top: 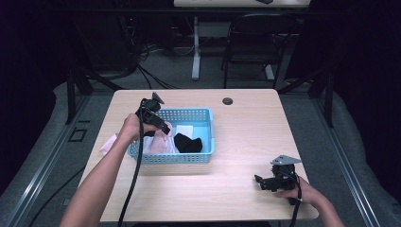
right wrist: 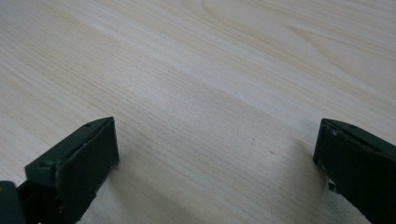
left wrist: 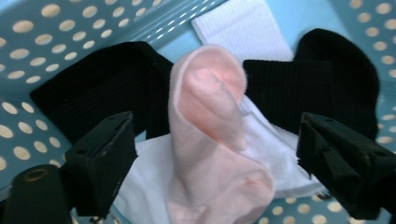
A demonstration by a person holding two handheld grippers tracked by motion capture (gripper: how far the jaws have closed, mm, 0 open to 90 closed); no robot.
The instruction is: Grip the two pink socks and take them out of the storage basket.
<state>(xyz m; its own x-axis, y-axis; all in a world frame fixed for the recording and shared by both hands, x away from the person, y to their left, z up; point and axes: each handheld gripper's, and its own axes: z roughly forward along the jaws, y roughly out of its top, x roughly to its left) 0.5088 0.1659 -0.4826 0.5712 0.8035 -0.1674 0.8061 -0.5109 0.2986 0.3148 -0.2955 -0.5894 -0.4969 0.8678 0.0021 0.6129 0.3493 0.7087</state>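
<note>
left gripper (left wrist: 215, 154): jaws open, either side of pink sock (left wrist: 210, 135), not pressing | pink sock: in blue basket (top: 198, 115), left part | right gripper (right wrist: 215, 158): jaws open over bare counter (right wrist: 210, 70), near right

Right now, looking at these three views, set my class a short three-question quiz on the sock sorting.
1. True or false: the pink sock lies between the left gripper jaws, which stand apart from it.
2. Which colour is missing from the blue basket? A black, B white, C green.
3. What surface lies under the right gripper?

Key: 1 true; 2 C; 3 the bare wooden table.
</note>
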